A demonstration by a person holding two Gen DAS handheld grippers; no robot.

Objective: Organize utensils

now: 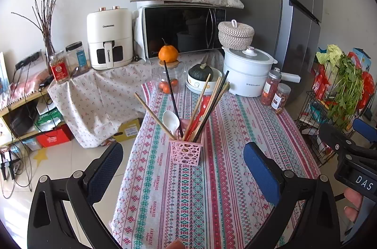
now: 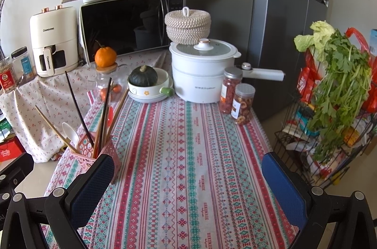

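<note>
A pink perforated utensil holder [image 1: 186,151] stands on the patterned tablecloth [image 1: 223,190]. It holds several wooden and black chopsticks [image 1: 213,102], a white spoon [image 1: 171,120] and a red spoon [image 1: 203,105]. My left gripper [image 1: 182,166] is open and empty, just in front of the holder, above the table. In the right wrist view the holder [image 2: 94,150] stands at the left, behind my left finger. My right gripper [image 2: 188,180] is open and empty over the bare cloth. It also shows in the left wrist view [image 1: 351,143] at the right edge.
At the table's far end stand a white electric pot [image 2: 200,74], a bowl with a green squash [image 2: 146,81], two snack jars [image 2: 238,98] and a glass jar topped by an orange [image 2: 106,58]. A microwave [image 2: 132,22] and air fryer [image 2: 54,41] sit behind. A wire rack with greens [image 2: 329,95] stands right.
</note>
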